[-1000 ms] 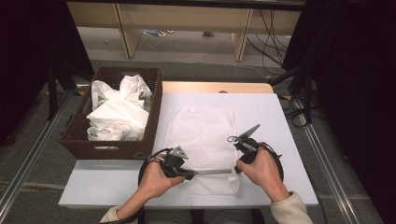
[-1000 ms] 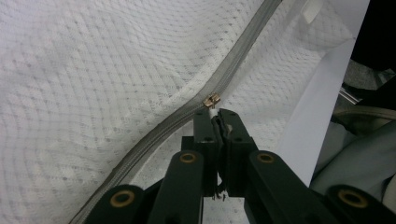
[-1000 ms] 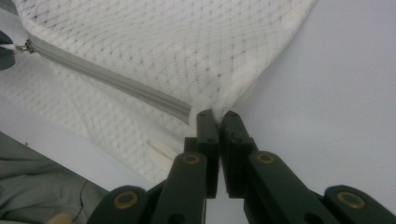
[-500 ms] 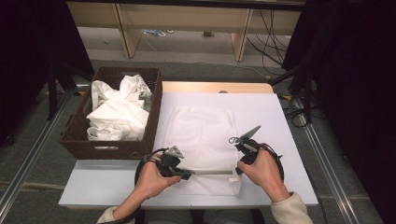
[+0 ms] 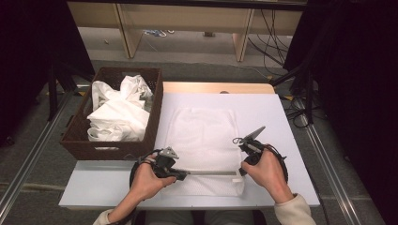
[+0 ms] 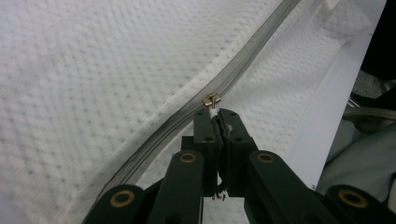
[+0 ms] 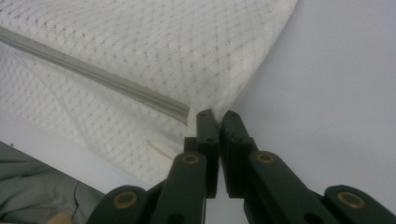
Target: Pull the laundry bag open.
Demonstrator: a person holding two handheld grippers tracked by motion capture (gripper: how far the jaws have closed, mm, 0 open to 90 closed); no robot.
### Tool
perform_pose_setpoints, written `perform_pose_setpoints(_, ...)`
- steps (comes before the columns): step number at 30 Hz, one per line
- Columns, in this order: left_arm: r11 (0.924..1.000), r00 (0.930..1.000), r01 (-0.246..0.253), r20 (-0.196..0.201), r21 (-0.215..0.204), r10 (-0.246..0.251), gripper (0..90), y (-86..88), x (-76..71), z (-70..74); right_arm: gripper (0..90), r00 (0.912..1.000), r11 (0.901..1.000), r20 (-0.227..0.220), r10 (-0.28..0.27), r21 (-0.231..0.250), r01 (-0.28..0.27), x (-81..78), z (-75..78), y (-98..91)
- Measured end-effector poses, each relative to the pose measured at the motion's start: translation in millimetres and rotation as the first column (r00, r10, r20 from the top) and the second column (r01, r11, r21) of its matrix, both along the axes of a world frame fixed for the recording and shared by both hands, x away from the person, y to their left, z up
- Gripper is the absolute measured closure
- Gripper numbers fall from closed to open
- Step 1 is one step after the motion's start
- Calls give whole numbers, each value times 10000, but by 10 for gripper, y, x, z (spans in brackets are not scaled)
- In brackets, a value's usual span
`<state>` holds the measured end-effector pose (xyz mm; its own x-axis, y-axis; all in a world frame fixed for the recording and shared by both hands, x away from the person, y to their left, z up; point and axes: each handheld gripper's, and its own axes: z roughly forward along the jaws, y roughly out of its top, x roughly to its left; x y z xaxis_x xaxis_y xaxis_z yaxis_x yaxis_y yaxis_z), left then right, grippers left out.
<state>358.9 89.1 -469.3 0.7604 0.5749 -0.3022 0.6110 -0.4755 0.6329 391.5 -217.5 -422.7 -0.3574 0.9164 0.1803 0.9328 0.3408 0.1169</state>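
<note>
One mesh bag point(image 5: 204, 140), one basket point(image 5: 155, 117), two grippers.

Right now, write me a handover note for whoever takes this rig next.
Left gripper: jaws shut on the zipper pull of the white mesh bag.
Right gripper: jaws shut on the bag's corner by the zipper's end, holding it taut.
Bag lies flat on the white table; the brown basket with more white cloth stands to its left.
Done: both grips set.
Left: probably running the pull along the zipper; whether it is opening or closing is unclear.
</note>
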Motion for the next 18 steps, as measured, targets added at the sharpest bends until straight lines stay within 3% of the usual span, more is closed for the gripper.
perform_pose_setpoints(2,9998,10000,22,37,191,-23,862,39,3,-3,881,9991,9996,318,292,-5,-292,12,-19,-23)
perform_pose_setpoints(4,9998,10000,6,21,195,-6,862,63,4,-6,881,9997,9999,189,142,6,-142,3,-15,-8)
perform_pose_setpoints(5,9996,9999,-120,51,272,119,863,72,2,-9,881,9991,9994,266,338,-48,-337,12,-26,-21)
perform_pose_setpoints(6,9993,9998,-190,21,311,189,862,81,-3,-7,881,9991,9999,421,111,-4,-110,-3,-42,-11)
perform_pose_setpoints(8,9993,9999,-168,21,342,167,862,115,8,-19,881,9998,9998,-83,-158,-96,157,-1,-18,-18)
perform_pose_setpoints(11,9982,9996,-264,-40,539,267,863,162,14,-33,881,9990,9991,-176,-412,-44,411,2,-21,-54)
perform_pose_setpoints(12,9983,9995,-308,-27,505,310,863,170,20,-40,881,9993,10000,377,4,27,-5,18,-61,-103)
perform_pose_setpoints(13,9976,9994,-345,-34,604,348,863,182,22,-40,881,9995,9999,271,161,-60,-160,30,-51,-128)
perform_pose_setpoints(14,9968,9997,-249,-5,755,250,862,203,34,-40,881,9993,9992,33,-368,-132,368,17,-35,-113)
perform_pose_setpoints(15,9961,9998,-218,-11,853,220,863,220,42,-41,881,9999,9999,128,-83,-59,84,28,-44,-144)
perform_pose_setpoints(16,9943,10000,-71,-4,1067,72,862,247,55,-38,881,9982,9982,-153,-588,-103,586,13,-23,-125)
perform_pose_setpoints(17,9954,9989,-451,-110,847,462,863,238,40,-44,881,9981,9981,-153,-597,-170,595,17,-25,-141)
perform_pose_setpoints(18,9960,9978,-635,-142,623,645,863,236,35,-54,881,9996,9996,25,-267,-106,267,35,-44,-179)
